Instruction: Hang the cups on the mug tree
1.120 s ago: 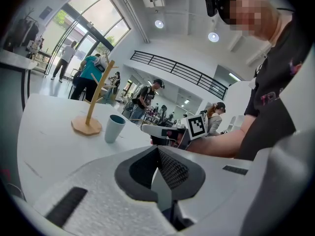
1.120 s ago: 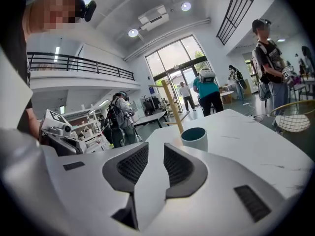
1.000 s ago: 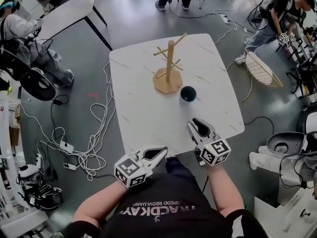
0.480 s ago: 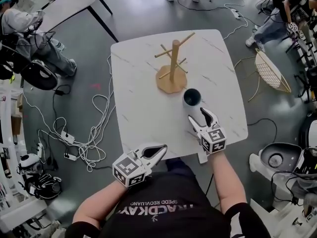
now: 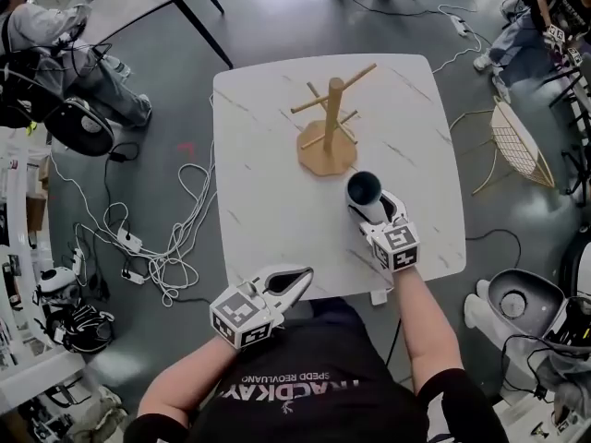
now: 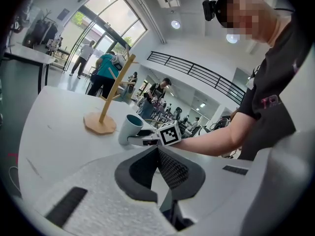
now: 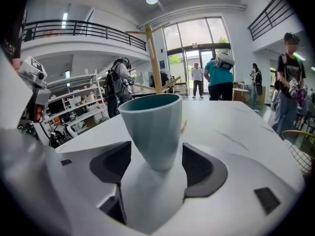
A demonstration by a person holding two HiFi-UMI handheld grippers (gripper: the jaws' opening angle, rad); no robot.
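Observation:
A teal cup stands upright on the white marble table, just in front of the wooden mug tree, whose pegs are bare. My right gripper reaches around the cup's base with its jaws opening. In the right gripper view the cup sits between the dark pads with a gap on each side, and the mug tree rises behind it. My left gripper hangs shut and empty over the table's near edge. The left gripper view shows the cup and the mug tree ahead.
Tangled cables lie on the floor left of the table. A gold wire basket sits on the floor at the right. Another white table and a seated person are at the upper left.
My right gripper has moved forward from the table's near edge up to the cup, and its jaws have spread around it. The left gripper has stayed in place.

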